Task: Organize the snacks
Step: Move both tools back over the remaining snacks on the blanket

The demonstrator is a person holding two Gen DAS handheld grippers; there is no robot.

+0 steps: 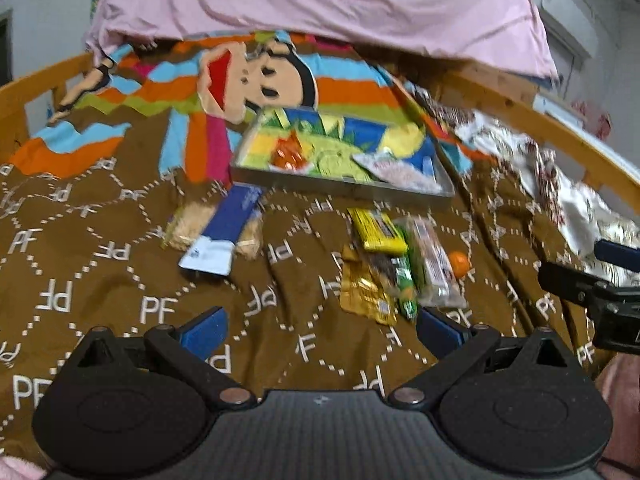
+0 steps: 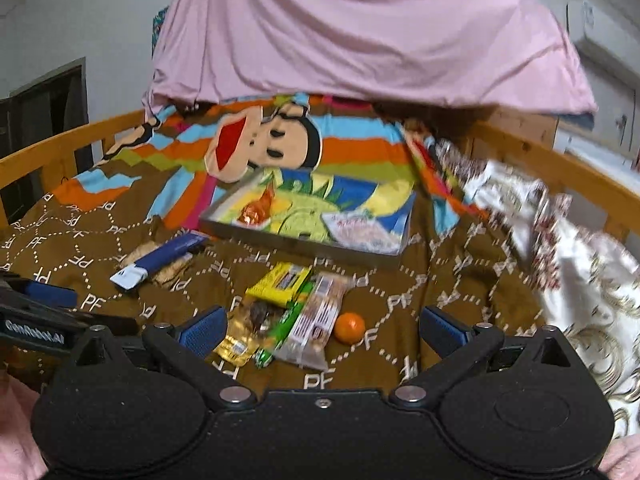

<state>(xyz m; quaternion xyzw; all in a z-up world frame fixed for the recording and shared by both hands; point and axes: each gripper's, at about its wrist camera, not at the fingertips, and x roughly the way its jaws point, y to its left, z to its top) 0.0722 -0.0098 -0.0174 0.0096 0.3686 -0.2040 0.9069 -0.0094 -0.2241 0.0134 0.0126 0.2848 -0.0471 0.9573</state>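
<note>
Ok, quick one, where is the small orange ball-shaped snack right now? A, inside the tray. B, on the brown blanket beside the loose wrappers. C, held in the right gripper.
B: the orange ball lies on the brown blanket next to the clear-wrapped bar, short of the tray.

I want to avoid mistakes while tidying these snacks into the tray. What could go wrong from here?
1. The snack packets lie overlapping in one pile, so the open right hand-held gripper may take two at once.
2. The small orange ball beside the pile is round and may roll on the soft blanket if nudged.
3. The tray rests on the blanket, so it may tilt when pressed.
</note>
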